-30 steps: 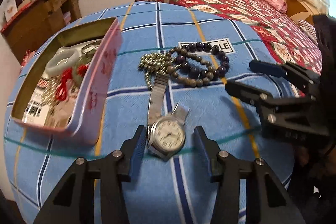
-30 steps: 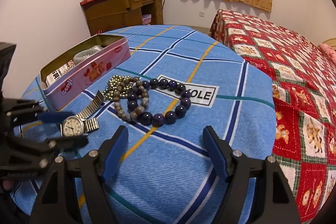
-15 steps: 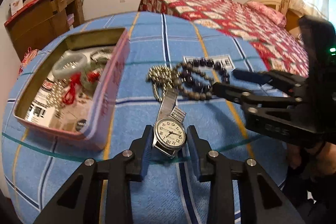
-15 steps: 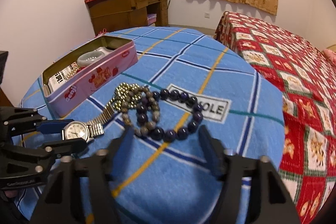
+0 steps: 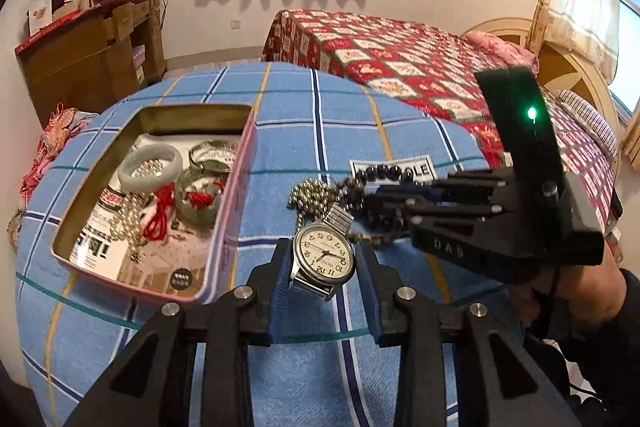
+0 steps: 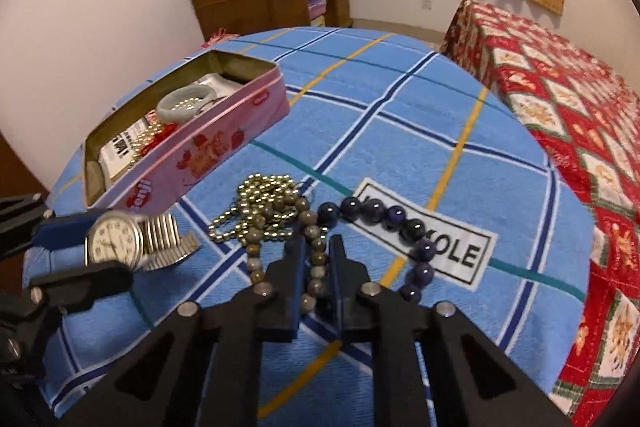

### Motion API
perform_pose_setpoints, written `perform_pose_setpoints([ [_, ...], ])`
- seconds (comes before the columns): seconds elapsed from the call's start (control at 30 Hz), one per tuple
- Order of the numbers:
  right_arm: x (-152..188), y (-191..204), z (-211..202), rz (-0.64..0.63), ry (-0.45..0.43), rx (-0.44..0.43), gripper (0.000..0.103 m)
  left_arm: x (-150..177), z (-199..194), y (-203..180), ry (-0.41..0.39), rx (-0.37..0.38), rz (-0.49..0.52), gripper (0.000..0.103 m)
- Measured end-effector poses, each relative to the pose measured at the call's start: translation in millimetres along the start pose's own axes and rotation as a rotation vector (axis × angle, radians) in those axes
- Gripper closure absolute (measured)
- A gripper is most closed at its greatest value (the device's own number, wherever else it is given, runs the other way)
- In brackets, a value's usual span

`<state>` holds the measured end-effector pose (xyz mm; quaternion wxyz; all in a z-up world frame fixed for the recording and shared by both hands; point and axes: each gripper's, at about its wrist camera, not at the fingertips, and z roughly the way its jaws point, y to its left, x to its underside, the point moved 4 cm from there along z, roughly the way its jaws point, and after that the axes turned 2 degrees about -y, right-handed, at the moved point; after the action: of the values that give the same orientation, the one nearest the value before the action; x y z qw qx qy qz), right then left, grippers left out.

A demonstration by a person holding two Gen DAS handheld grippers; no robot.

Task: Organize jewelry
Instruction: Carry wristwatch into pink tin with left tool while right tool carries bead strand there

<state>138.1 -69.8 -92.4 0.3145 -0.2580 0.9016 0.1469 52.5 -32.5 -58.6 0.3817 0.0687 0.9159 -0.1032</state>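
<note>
A silver wristwatch with a white dial and stretch band hangs just above the cloth, with my left gripper shut on its case. From the right wrist view the watch sits between that gripper's fingers at the left. My right gripper is shut on a strand of the grey-brown bead bracelet, low on the table. Beside it lie a dark purple bead bracelet and a gold ball chain. The right gripper hides part of the beads in the left wrist view.
An open pink tin stands left of the watch, holding a pale jade bangle, red cord and pearl strands. The round table wears a blue plaid cloth. A bed with a red quilt and a wooden cabinet lie beyond.
My left gripper closed on the watch and raised it off the cloth. My right gripper moved in over the bead pile and closed on the grey-brown bracelet.
</note>
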Motion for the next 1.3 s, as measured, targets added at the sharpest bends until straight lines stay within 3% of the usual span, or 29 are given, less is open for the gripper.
perform_pose_setpoints([
  [0.2,-1,8,-12,-0.003,-0.043,-0.035,0.091,-14,-13,7,-0.039,-0.006,-0.015,0.07],
  [0.67,-44,25,-53,-0.063,-0.16,-0.015,0.091,-49,-50,56,-0.14,-0.078,-0.07,0.07],
  [0.97,-73,48,-53,-0.105,-0.202,-0.044,0.091,-55,-53,97,-0.154,-0.157,-0.11,0.07],
  [1.3,-92,102,-39,-0.166,-0.218,-0.143,0.091,-42,-36,128,-0.121,-0.235,-0.135,0.07],
])
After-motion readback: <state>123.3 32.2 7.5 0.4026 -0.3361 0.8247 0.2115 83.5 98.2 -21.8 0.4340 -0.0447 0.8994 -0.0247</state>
